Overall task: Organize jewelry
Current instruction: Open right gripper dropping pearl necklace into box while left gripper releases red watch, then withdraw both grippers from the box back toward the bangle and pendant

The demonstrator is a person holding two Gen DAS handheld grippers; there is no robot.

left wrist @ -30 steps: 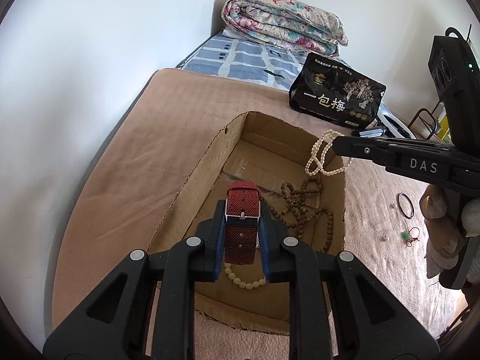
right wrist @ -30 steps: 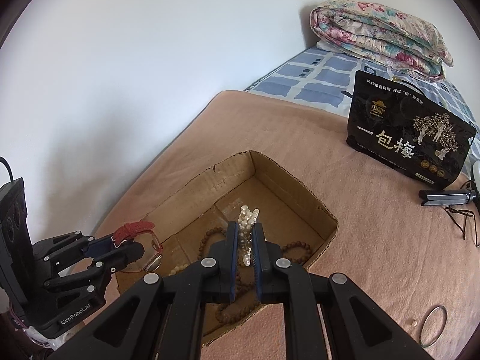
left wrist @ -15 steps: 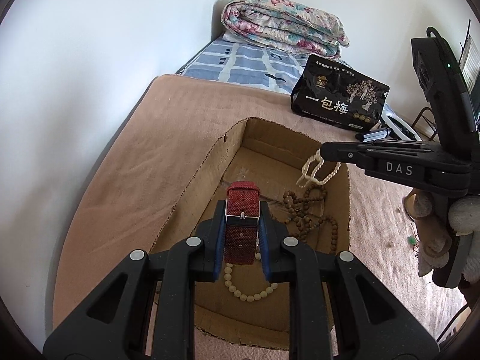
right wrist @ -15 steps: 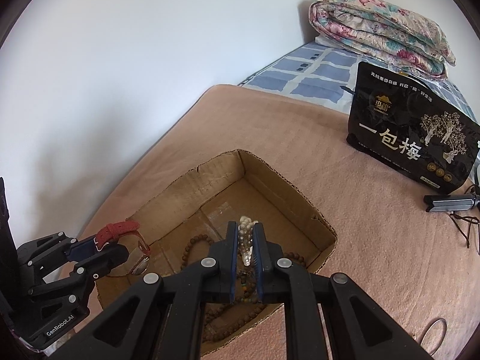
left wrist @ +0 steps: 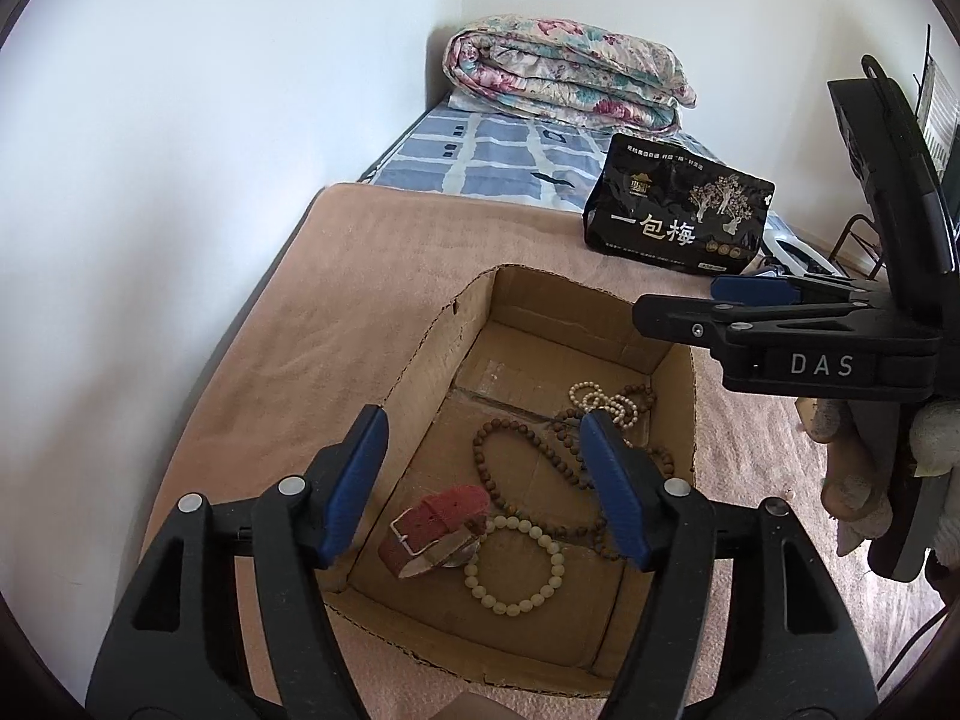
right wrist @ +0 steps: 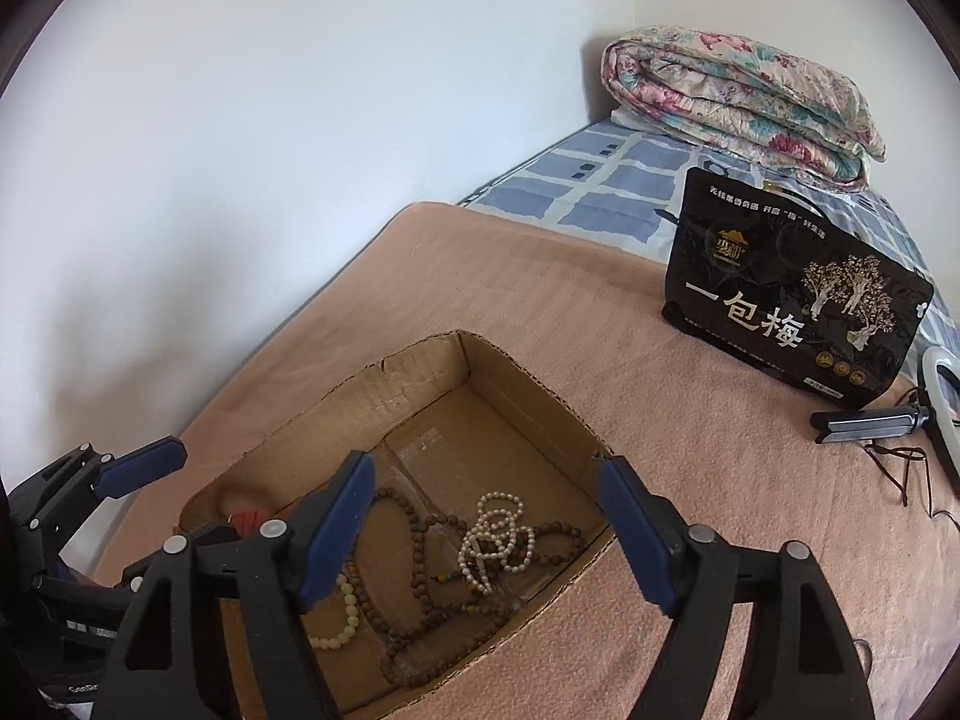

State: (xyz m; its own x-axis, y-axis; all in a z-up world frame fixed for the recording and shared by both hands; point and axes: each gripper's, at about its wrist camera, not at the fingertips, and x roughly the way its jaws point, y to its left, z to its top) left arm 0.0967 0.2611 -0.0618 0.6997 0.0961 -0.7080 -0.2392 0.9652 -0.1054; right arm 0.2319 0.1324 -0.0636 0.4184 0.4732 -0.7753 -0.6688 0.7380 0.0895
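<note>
An open cardboard box (left wrist: pixel 420 354) (right wrist: pixel 528 378) sits on the tan blanket. On its floor lie a red watch strap (left wrist: pixel 441 525), a pale bead bracelet (left wrist: pixel 516 570) (right wrist: pixel 345 615), brown wooden beads (left wrist: pixel 540 468) (right wrist: pixel 420 546) and a white pearl necklace (left wrist: pixel 606 402) (right wrist: pixel 495 540). My left gripper (left wrist: pixel 483 480) hovers over the near end of the box, its jaws opening, with nothing between them. My right gripper (right wrist: pixel 486 534) hangs over the pearls, jaws opening and empty. In the left wrist view the right gripper (left wrist: pixel 690 303) reaches in from the right.
A black snack bag (left wrist: pixel 678 219) (right wrist: pixel 792 318) stands behind the box. A folded floral quilt (left wrist: pixel 564 75) (right wrist: pixel 744 102) lies on the blue checked sheet by the white wall. A small black tripod (right wrist: pixel 870 423) with cords rests at the right.
Both grippers have opened. The red watch strap dropped from the left gripper and the pearl necklace from the right; both now lie in the box.
</note>
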